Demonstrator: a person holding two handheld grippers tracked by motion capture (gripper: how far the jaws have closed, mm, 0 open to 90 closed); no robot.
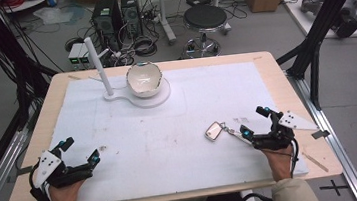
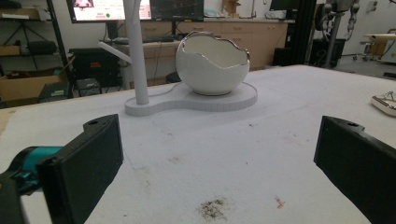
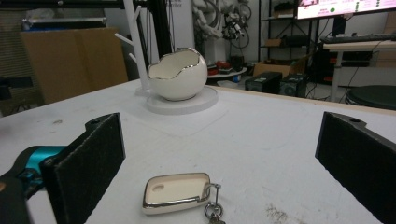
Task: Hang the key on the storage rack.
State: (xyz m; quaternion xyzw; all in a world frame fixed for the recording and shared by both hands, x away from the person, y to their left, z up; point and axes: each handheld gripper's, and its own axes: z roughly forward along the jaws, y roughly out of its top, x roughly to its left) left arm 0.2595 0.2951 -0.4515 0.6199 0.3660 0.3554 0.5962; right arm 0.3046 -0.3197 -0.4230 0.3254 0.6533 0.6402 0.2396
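Observation:
A cream car key fob (image 1: 214, 131) (image 3: 176, 192) with a chrome edge and a key ring lies flat on the white mat, just left of my right gripper (image 1: 254, 121). That gripper (image 3: 219, 168) stands open, and the fob lies on the mat just short of the gap between its jaws. A white eggshell-shaped bowl (image 1: 144, 78) (image 2: 212, 63) (image 3: 178, 74) sits on a white base with an upright branched post (image 1: 98, 66) at the far middle. My left gripper (image 1: 80, 150) (image 2: 217, 168) rests open at the near left with nothing between its jaws. The fob's edge (image 2: 385, 103) peeks in at the right of the left gripper view.
The white mat (image 1: 179, 125) covers most of the wooden table (image 1: 294, 98). A dark smudge (image 2: 214, 207) marks the mat in front of the left gripper. Beyond the table stand a stool (image 1: 204, 20), computer towers (image 1: 107, 17) and black frame posts (image 1: 326, 19).

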